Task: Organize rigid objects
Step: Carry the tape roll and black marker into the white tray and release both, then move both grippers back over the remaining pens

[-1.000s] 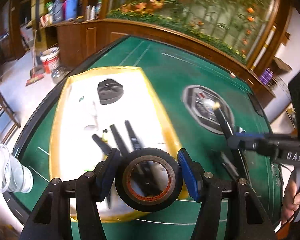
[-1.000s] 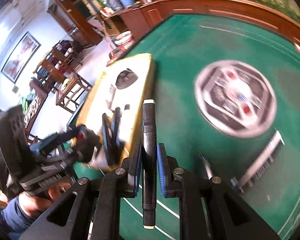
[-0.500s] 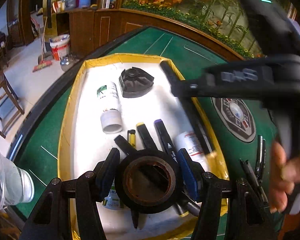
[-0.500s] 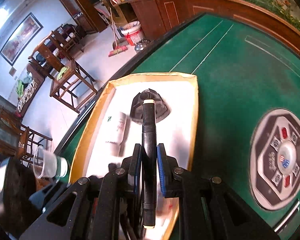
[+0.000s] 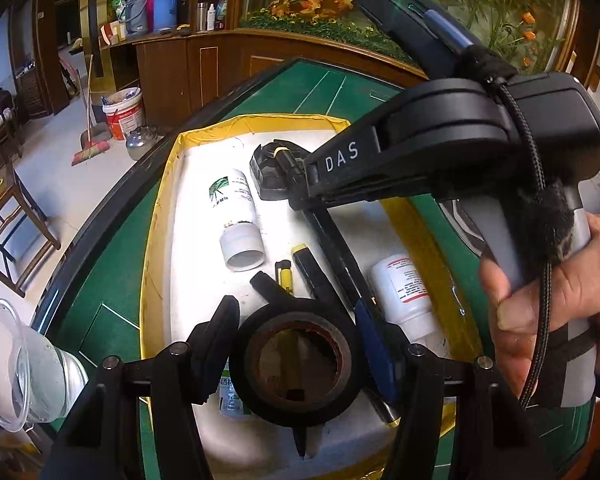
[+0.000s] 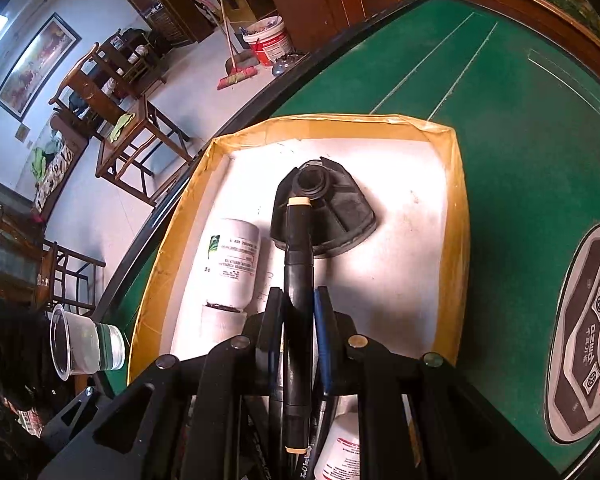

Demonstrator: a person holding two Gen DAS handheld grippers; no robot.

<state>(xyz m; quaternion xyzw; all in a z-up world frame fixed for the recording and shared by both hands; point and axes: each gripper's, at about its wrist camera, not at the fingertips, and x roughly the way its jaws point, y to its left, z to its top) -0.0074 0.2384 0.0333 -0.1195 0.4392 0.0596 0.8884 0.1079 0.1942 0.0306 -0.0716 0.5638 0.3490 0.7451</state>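
Observation:
My left gripper (image 5: 296, 336) is shut on a black tape roll (image 5: 298, 362), held over the near end of the yellow-rimmed white tray (image 5: 156, 216). My right gripper (image 6: 299, 308) is shut on a black marker (image 6: 298, 280) with a cream end, held over the tray (image 6: 458, 216); the right gripper's body (image 5: 440, 148) crosses the left wrist view. In the tray lie a white bottle (image 5: 236, 216), a second white bottle (image 5: 408, 296), a black ribbed part (image 6: 332, 216) and several markers (image 5: 316, 276).
A clear plastic cup (image 5: 16, 364) stands left of the tray on the green table (image 6: 520, 100). A grey control panel (image 6: 592, 332) is set in the table at right. Wooden chairs, a bucket and a broom stand on the floor beyond the table edge.
Both grippers have moved over the tray. The right gripper carried the marker from the green felt to above the black ribbed part. The left gripper still holds the tape roll.

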